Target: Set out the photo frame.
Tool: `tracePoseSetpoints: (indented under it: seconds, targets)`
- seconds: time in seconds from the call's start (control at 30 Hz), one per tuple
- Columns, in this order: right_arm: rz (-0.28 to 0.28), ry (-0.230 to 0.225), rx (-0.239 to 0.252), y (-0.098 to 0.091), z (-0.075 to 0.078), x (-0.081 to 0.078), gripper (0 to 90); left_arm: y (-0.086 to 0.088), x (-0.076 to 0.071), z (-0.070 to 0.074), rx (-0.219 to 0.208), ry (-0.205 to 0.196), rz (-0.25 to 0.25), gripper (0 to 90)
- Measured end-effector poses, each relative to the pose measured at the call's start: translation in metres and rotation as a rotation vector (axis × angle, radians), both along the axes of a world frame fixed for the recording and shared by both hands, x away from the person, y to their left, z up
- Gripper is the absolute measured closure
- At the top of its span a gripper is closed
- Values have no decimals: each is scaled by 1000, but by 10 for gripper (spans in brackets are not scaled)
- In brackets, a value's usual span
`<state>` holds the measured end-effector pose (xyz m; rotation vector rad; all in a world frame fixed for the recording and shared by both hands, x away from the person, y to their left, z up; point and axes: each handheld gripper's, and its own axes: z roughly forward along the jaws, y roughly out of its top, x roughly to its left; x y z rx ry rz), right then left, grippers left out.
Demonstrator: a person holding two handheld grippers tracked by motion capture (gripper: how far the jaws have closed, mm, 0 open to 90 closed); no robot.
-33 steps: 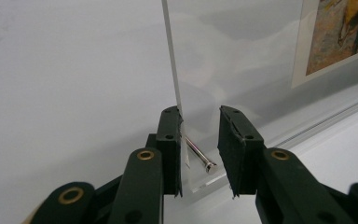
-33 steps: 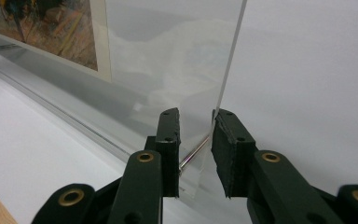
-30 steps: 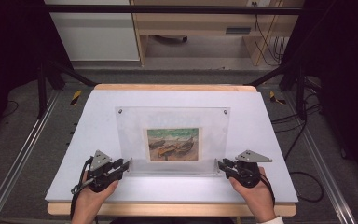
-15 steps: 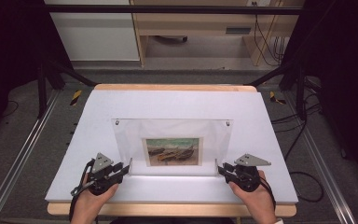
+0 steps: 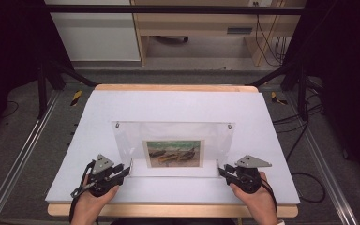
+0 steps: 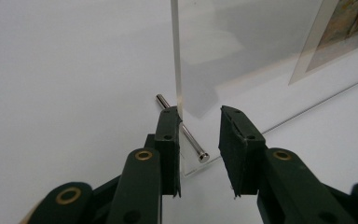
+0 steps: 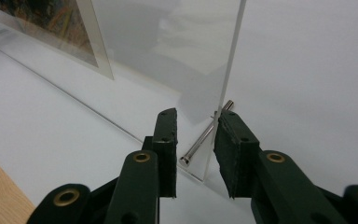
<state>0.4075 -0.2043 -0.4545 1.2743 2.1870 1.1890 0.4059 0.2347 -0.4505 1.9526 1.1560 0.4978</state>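
Observation:
A clear acrylic picture frame (image 5: 173, 133) stands on the white table (image 5: 178, 103) and holds a painted picture of boats (image 5: 173, 153). My left gripper (image 5: 125, 172) is at its lower left corner and my right gripper (image 5: 222, 172) at its lower right corner. In the left gripper view the gripper (image 6: 199, 116) is open, its jaws either side of the panel's edge (image 6: 177, 56) and a metal pin (image 6: 182, 128). In the right gripper view the gripper (image 7: 195, 119) is open too, straddling the panel's edge (image 7: 230, 56) and its pin (image 7: 205, 135).
The table's wooden front edge (image 5: 168, 210) runs just below both hands. White tabletop stretches behind and beside the frame. Metal rails (image 5: 18, 159) flank the table, and cables (image 5: 304, 136) lie on the floor to the right.
The frame's top edge has come lower in the high view. Both grippers have shifted a little toward the front edge, staying at the frame's lower corners.

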Motion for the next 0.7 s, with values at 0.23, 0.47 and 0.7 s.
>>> tracePoseSetpoints:
  seconds: [0.23,0.47,0.7]
  targets:
    - [3,-3,-6,1,0,0,685,-1,-1,0,9,0,-2,668]
    - [-4,-21,-48,4,1,-1,536,-2,-3,1,22,-5,-3,521]
    - [-25,-86,-97,2,5,-5,338,-5,-6,4,40,-18,7,275]
